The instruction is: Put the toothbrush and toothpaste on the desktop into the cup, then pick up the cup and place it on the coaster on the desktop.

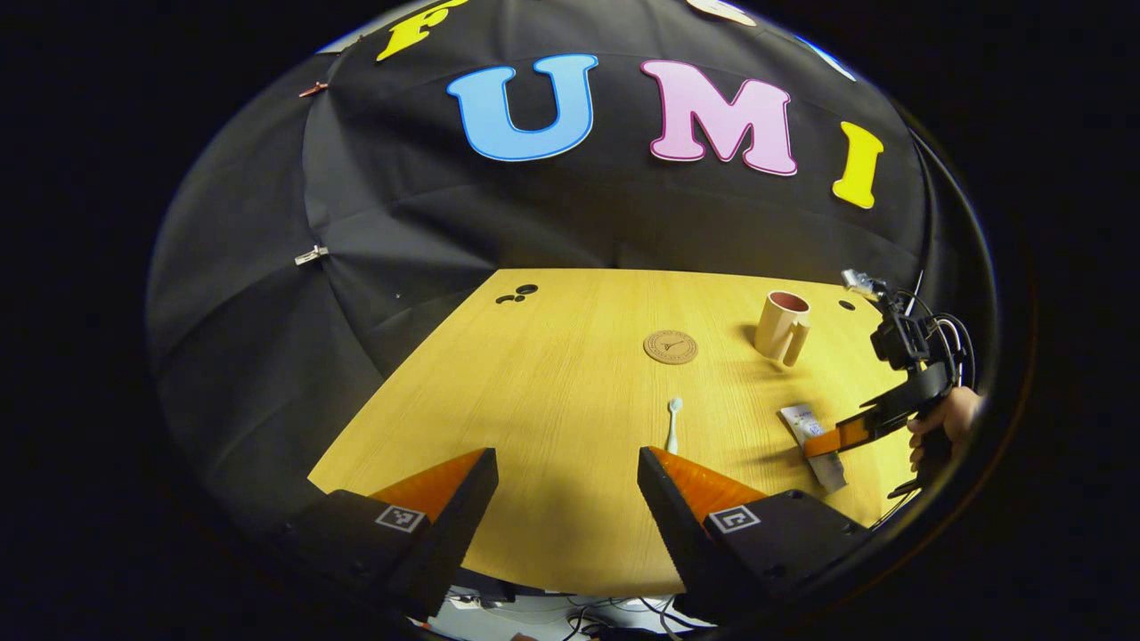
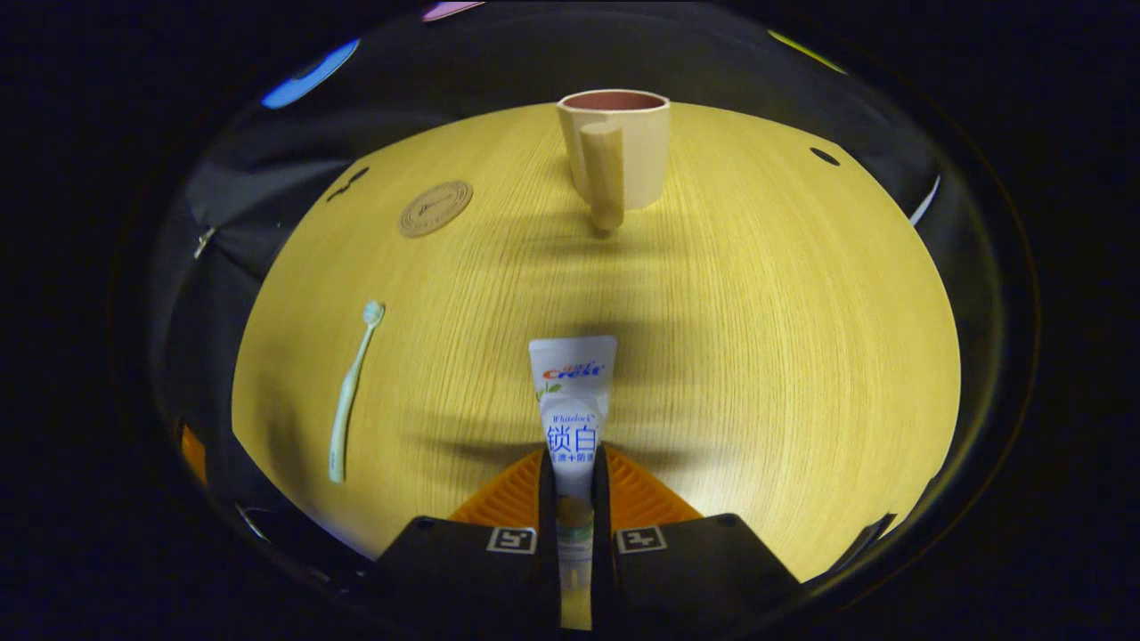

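Observation:
A white toothpaste tube [image 2: 570,392] lies flat on the wooden desktop [image 2: 757,338], and my right gripper [image 2: 570,463] is shut on its lower half. In the left gripper view the same right gripper [image 1: 824,442] pinches the toothpaste tube [image 1: 804,420] at the right, held by a hand [image 1: 944,423]. A pale toothbrush [image 1: 673,425] lies just beyond my open left gripper [image 1: 567,467], which holds nothing. The toothbrush [image 2: 352,392] also lies left of the tube. A beige cup [image 2: 614,156] with a handle stands upright at the far side. The round brown coaster [image 2: 435,207] lies left of the cup.
The desktop [image 1: 552,392] ends at the black booth wall behind and to the left. Small dark holes [image 1: 517,294] mark its far left corner, another hole [image 2: 825,157] the far right. Cables hang below the near edge [image 1: 579,614].

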### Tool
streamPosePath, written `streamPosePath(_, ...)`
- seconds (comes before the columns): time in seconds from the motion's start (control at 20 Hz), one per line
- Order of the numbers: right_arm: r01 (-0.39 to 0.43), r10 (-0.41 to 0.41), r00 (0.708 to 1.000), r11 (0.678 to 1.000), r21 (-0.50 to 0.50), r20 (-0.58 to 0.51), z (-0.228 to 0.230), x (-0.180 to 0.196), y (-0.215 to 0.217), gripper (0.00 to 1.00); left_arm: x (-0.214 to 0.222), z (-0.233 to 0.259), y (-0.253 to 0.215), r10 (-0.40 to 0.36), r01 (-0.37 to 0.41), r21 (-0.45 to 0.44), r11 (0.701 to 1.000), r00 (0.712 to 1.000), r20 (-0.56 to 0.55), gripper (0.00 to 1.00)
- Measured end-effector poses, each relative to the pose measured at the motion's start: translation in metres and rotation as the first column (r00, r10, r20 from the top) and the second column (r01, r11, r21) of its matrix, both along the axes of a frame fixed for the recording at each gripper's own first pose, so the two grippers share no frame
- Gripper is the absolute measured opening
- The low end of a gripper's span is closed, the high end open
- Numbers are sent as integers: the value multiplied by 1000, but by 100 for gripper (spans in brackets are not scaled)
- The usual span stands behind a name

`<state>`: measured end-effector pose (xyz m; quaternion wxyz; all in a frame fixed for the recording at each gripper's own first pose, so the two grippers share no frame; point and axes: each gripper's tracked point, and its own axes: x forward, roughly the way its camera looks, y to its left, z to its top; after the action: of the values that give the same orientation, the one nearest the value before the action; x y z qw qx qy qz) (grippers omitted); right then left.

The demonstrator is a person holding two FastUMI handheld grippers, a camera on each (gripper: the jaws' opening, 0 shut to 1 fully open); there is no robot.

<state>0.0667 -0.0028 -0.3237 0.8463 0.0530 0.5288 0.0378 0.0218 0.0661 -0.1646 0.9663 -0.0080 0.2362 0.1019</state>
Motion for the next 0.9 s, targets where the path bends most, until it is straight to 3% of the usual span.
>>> streamPosePath(0.25, -87, 91, 994, 994, -62, 62, 7, -1, -12, 17, 12, -9, -5, -44, 43, -4, 999, 998, -39, 99)
streamPosePath(0.4, -125, 134, 984, 989, -79, 121, 32, -6, -25, 17, 30, -19, -19, -94, 88, -88, 992, 994, -62, 98)
streamPosePath(0.7, -79, 83, 979, 997, -26, 185, 75, -27, -54, 17, 62, -59, -52, -238, 223, -107, 969, 957, -163, 96)
streamPosePath(0.9, -25, 25, 979, 1000, -1, 201, 86, -39, -76, 17, 84, -88, -70, -295, 284, -81, 955, 927, -233, 96)
